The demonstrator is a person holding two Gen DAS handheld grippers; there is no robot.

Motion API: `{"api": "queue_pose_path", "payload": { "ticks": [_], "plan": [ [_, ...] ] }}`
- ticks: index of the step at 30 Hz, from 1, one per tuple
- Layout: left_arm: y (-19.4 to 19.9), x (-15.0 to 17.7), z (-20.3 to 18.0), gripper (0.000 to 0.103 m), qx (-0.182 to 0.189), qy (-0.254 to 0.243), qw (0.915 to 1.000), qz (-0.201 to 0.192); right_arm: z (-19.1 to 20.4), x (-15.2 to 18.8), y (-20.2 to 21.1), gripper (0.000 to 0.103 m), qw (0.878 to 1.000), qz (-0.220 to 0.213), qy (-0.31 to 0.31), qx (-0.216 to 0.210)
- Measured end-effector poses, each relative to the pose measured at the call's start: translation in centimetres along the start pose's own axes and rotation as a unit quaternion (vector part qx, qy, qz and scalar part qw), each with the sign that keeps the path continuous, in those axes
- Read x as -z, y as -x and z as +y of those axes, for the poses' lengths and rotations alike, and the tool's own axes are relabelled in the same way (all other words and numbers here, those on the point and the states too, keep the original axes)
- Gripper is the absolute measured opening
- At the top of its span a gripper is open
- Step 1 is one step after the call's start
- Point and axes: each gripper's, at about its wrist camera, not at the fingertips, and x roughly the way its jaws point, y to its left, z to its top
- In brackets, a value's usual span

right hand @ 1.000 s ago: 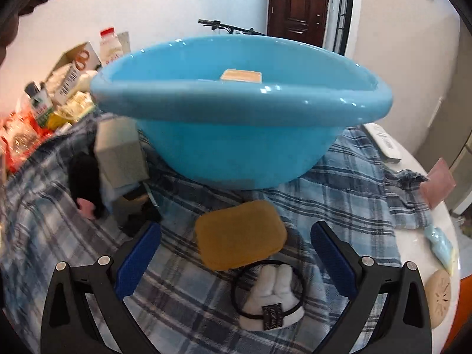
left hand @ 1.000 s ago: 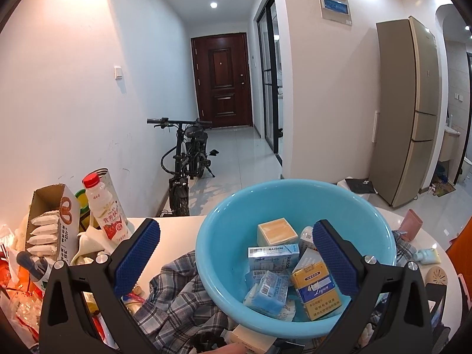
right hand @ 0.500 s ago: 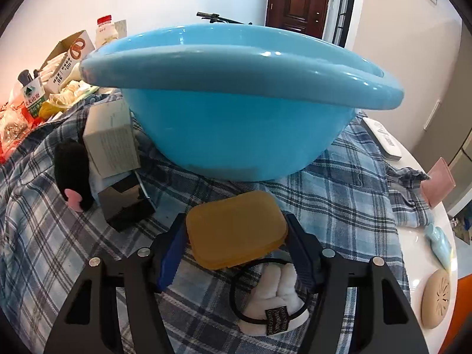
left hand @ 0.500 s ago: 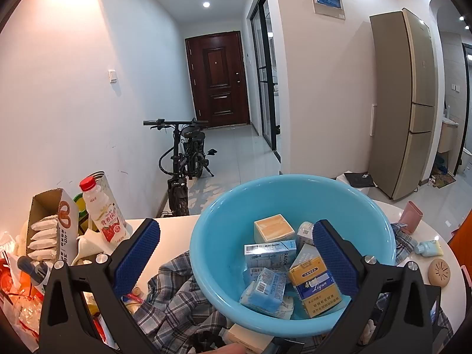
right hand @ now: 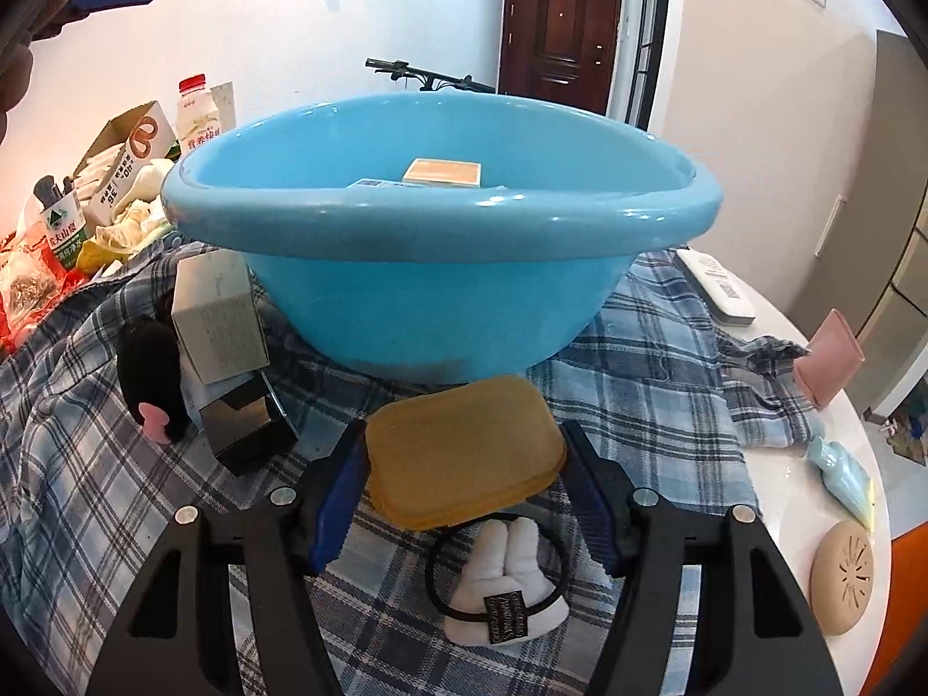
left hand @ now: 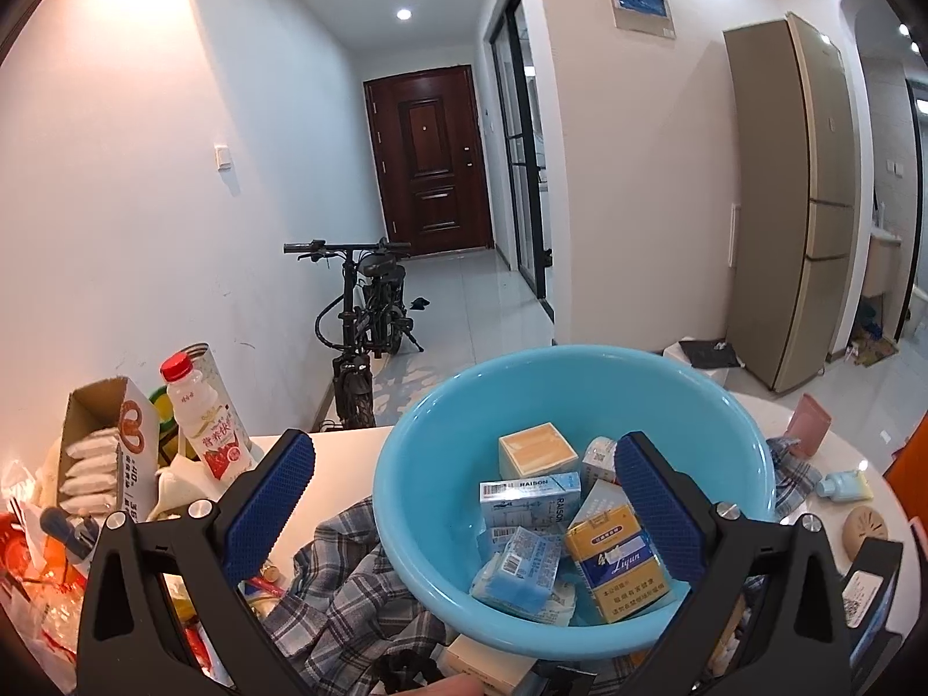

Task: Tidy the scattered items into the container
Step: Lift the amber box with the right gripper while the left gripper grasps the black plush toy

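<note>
Moved since a second ago: right hand-held gripper (right hand: 464, 487), then spread wide on either side of the yellow case (right hand: 464, 452), now pinches that case between its blue pads (right hand: 339, 499); case appears raised a little off the plaid cloth (right hand: 638, 371), just in front of the basin. Left hand-held gripper (left hand: 464, 499) unchanged, spread wide and holding nothing, poised above the basin.

Container: blue basin (right hand: 441, 209), resting on the plaid cloth on the white tabletop (right hand: 806, 481).

Contents of basin, left wrist view: tan-topped box (left hand: 536, 446), pale blue carton (left hand: 530, 499), yellow-and-blue packet (left hand: 617, 557), blue wrapped pack (left hand: 522, 568), plus other small packets.

Items outside the basin, on the cloth:
- white plush hair tie (right hand: 499, 580), just behind the case
- grey box (right hand: 217, 313), leaning at the basin's left side
- black box (right hand: 243, 423), below the grey box
- black plush piece (right hand: 151, 371)

On bare tabletop, right side: remote control (right hand: 716, 284), pink cup (right hand: 826, 356), pale blue tube (right hand: 841, 472), round tan disc (right hand: 841, 571).

Left background: milk bottle (left hand: 203, 417), open snack carton (left hand: 104, 452).
</note>
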Motion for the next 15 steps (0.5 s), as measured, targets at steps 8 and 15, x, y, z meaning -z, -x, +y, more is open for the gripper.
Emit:
{"api": "queue_pose_path", "payload": {
  "ticks": [8,15],
  "plan": [
    [1.9,1.4,1.2,0.103,-0.002,-0.01,0.9998,0.018,-1.4,-0.2,0.5,0.067,1.0,-0.011,-0.022,0.003],
    [4.4,5.7,3.4,0.103,-0.02,-0.007,0.9988,0.044,-1.2,-0.2,0.9,0.067,1.0,-0.015,-0.017,0.007]
  ]
}}
